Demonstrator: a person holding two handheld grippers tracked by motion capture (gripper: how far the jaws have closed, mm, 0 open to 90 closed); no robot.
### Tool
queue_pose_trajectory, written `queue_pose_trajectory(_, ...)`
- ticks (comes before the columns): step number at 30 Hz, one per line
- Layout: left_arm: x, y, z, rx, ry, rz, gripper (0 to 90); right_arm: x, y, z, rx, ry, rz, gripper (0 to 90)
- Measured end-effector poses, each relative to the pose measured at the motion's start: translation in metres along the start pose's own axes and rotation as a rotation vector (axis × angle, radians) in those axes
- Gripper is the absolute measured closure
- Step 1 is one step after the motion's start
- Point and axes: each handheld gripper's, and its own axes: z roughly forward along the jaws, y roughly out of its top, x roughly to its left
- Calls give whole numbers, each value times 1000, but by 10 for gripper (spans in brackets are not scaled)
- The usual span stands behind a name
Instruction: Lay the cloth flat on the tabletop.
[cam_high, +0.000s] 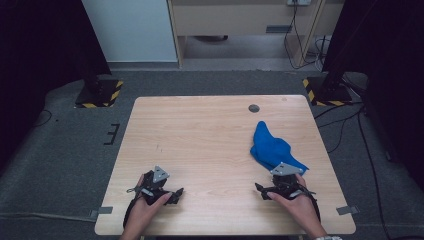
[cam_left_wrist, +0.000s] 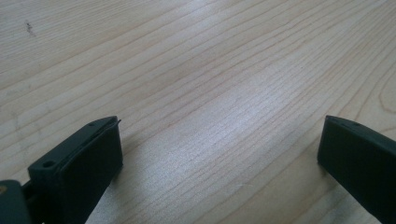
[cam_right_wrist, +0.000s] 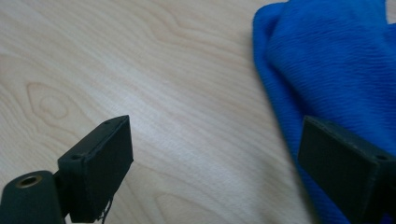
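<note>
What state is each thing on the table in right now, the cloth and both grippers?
Blue cloth: crumpled in a heap on the right side of the table, not held.
Left gripper: open, nothing between its fingers, low over bare wood.
Right gripper: open, holding nothing; one of its fingers is over the cloth's edge.

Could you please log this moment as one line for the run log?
left gripper: open, over bare table | right gripper: open, at cloth edge | cloth: bunched, ungrasped
</note>
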Motion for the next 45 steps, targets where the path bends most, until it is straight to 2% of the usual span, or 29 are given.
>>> queue_pose_trajectory(2,0,0,0,0,-1,1,0,-10,8,-5,-7,-19,17,144)
queue_pose_trajectory(5,-1,0,0,1,-2,2,0,-16,14,-7,-12,-33,27,170)
queue_pose_trajectory(7,-1,0,0,-1,-3,4,0,-30,23,-10,-21,-51,50,266)
queue_pose_trajectory(9,-1,0,0,-1,-4,3,0,-40,30,-10,-19,-73,52,287)
queue_pose_trajectory(11,-1,0,0,-1,-4,4,0,-45,33,-10,-20,-86,52,287)
queue_pose_trajectory(12,-1,0,1,-1,-4,4,0,-55,38,-8,-21,-98,67,254)
queue_pose_trajectory(15,-2,1,1,-2,-6,5,0,-66,44,-2,-14,-105,98,206)
queue_pose_trajectory(19,-2,1,1,-1,-8,7,0,-71,49,8,6,-96,119,204)
queue_pose_trajectory(20,-2,1,1,-1,-9,9,0,-72,51,11,13,-85,126,233)
queue_pose_trajectory(21,-3,0,1,-1,-10,11,0,-73,53,18,28,-68,124,238)
queue_pose_trajectory(24,-5,1,0,10,-4,8,0,-73,54,24,32,-52,137,240)
queue_pose_trajectory(32,-9,2,-3,43,-16,19,0,-78,57,49,100,-60,126,195)
queue_pose_trajectory(33,-10,2,-3,45,-17,20,0,-78,57,51,103,-62,134,234)
queue_pose_trajectory(34,-10,2,-3,45,-17,20,0,-78,57,52,105,-59,138,351)
queue_pose_trajectory(37,-10,-1,-6,43,-7,7,0,-78,57,57,128,-28,123,606)
queue_pose_trajectory(38,-10,-3,-7,38,-1,0,0,-78,57,57,128,-28,123,606)
queue_pose_trajectory(40,-9,-4,-7,29,-5,7,0,-76,57,53,87,-16,121,785)
queue_pose_trajectory(41,-9,-4,-7,29,-5,7,0,-76,57,53,87,-16,121,785)
queue_pose_trajectory(45,-10,-5,-8,26,-8,7,0,-74,59,41,31,3,129,816)
